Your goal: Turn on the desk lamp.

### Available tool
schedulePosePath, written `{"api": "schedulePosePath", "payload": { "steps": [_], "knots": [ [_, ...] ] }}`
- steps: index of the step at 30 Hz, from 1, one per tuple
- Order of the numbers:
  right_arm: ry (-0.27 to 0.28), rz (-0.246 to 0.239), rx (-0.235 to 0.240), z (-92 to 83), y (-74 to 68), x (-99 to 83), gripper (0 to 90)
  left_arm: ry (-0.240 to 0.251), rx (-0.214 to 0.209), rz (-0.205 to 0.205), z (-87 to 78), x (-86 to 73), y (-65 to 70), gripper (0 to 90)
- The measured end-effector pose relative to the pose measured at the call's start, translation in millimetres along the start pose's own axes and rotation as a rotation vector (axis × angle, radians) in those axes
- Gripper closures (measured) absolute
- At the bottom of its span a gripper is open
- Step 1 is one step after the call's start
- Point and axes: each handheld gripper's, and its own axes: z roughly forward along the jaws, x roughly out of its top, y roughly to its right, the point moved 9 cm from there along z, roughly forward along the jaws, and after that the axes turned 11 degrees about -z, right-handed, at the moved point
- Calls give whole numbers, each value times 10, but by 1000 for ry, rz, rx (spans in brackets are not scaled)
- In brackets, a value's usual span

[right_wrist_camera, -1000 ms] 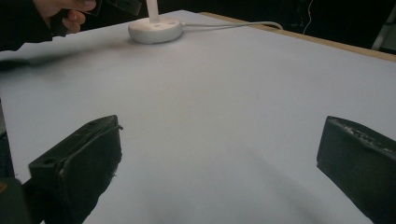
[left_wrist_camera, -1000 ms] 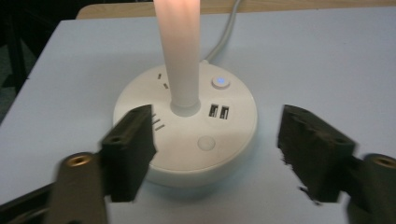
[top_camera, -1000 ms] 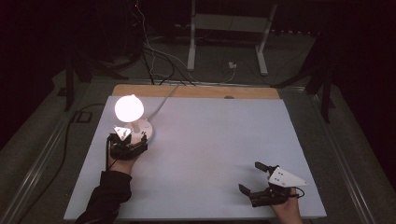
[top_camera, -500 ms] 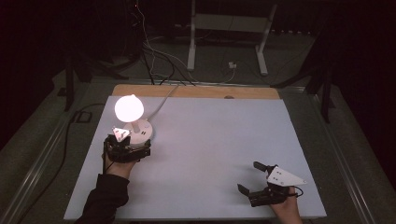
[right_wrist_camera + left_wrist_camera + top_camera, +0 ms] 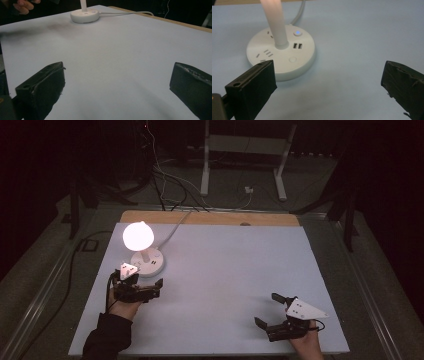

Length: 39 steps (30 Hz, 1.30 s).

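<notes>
Two grippers over pale blue-grey desk [image 5: 225, 285], one lit lamp near its far left corner. Lamp [image 5: 144, 251]: glowing round head on short white stem, round white base w/ sockets, two USB ports, small button lit blue [image 5: 297, 32], second plain round button nearer front of base. White cable [image 5: 172, 227] off back of base, across far edge of desk, on toward wooden strip [image 5: 210, 218] behind. Left gripper [image 5: 150, 286] just in front of lamp base, toward near left part of desk, held in person's left hand [image 5: 122, 307], dark sleeve entering from near edge. Jaws spread wide, just been opening, nothing between them; in left gripper view one black jaw at each bottom corner, bare desk between, base just beyond left-side jaw, apart from it or at most brushing it, hard to say from that angle. Right gripper [image 5: 269, 310] near near right corner of desk, well apart from lamp, grey three-cornered plate on top, jaws also spread wide, empty; only bare desk seen btwn them in right gripper view, lamp base and cable far off at top. Faint dark smudge or shadow on desk in front of base in that view, prob. shadow. Room around desk dark; white stand legs [image 5: 205, 175] and loose cables on floor beyond far edge.
</notes>
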Motion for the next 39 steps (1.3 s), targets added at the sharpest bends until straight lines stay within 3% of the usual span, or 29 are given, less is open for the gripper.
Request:
{"api": "schedulePosePath", "payload": {
  "steps": [3, 6, 17, 29, 39],
  "knots": [
    [-1, 1, 1, 6, 0, -2, 0, -12, -18, 6, -24, -32, 5, 4],
    [-3, 0, 1, 9, 0, -4, 0, -25, -72, 11, -79, -88, 16, 4],
    [-6, -1, 3, 18, -7, -6, 0, -42, -144, 59, -219, -288, -41, 4],
    [-10, -2, 3, 25, -10, -9, 0, -63, -206, 125, -288, -511, -37, 4],
    [-15, 1, 6, 30, -15, -17, 0, -68, -214, 209, -265, -704, -92, 4]
  ]
}}
